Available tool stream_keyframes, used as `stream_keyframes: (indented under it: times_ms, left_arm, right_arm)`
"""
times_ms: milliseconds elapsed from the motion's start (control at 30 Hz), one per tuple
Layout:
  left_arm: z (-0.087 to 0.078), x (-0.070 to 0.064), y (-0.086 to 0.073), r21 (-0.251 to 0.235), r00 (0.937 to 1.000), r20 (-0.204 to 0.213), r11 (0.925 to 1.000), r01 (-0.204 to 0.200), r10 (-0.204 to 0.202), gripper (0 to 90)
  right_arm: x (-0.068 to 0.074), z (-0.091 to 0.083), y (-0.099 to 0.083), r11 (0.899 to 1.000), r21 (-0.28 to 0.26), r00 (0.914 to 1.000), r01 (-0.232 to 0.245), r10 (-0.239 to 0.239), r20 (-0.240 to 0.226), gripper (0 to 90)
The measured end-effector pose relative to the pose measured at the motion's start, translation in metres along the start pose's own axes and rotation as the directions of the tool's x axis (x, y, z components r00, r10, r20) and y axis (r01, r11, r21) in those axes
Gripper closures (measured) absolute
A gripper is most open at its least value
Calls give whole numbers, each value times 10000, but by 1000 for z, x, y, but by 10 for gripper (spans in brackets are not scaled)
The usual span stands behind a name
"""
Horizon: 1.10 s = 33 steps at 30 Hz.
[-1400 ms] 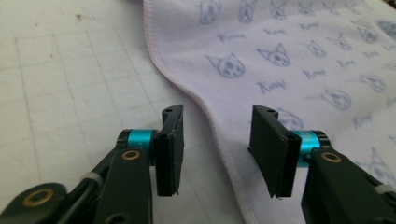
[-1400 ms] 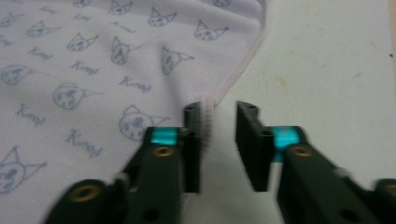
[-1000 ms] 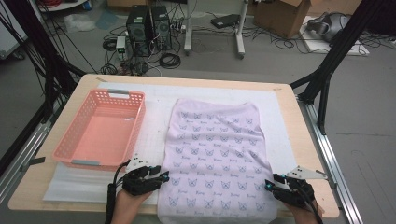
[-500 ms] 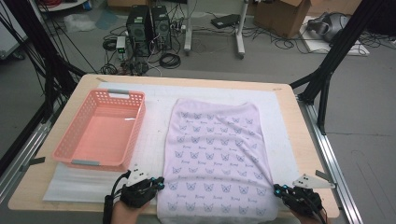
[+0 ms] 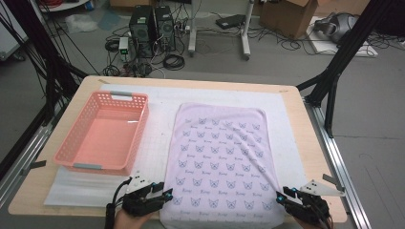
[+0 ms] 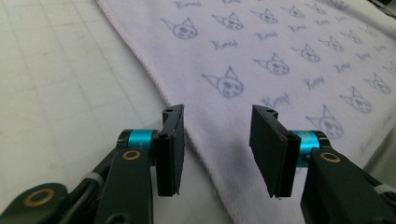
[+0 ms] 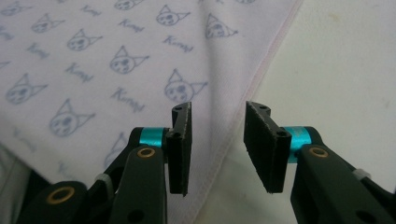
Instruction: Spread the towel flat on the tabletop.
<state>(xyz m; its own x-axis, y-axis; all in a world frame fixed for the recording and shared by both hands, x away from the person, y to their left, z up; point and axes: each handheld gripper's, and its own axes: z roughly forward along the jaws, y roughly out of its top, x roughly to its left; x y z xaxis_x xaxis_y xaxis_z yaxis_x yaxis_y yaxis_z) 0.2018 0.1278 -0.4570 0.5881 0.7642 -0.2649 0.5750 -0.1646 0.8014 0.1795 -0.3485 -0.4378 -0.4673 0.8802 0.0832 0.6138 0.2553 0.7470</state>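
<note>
A lilac cat-print cloth (image 5: 222,160) lies flat on the white mat (image 5: 160,143), right of the pink plastic basket (image 5: 102,131). The left gripper (image 6: 217,147), jaws apart, straddles the cloth's left hem near the front corner. The right gripper (image 7: 217,144), jaws apart, straddles the right hem. Neither grips anything.

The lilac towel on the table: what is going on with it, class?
A person holds a tool in each hand at the near corners of the lilac towel, spread flat beside a pink basket. The left tool and right tool are both open, each straddling a side edge, gripping nothing yet.
</note>
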Motion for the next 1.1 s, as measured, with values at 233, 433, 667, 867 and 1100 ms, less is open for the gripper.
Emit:
stream_keyframes:
  times_ms: [233,433,667,867,1100]
  left_arm:
    - [4,-2,1,-44,9956,-842,9991,-417,412,864]
    - [-9,-7,-8,1,9929,-1076,9987,-510,507,878]
    - [-18,-14,-15,131,9955,-627,9974,-706,713,856]
    - [-9,-7,-7,-329,9967,-515,9974,-646,629,601]
    - [3,-1,16,-1158,9978,-360,9915,-587,549,464]
  right_arm:
    - [-7,17,6,9993,210,9973,-318,303,663,720]
    - [-11,12,5,9989,403,9987,-240,222,466,883]
    - [-10,-2,0,9946,1041,9990,13,-60,445,880]
    - [-15,-11,1,9978,418,9975,-508,487,505,628]
    - [-23,-1,6,9972,-506,9957,-558,593,716,699]
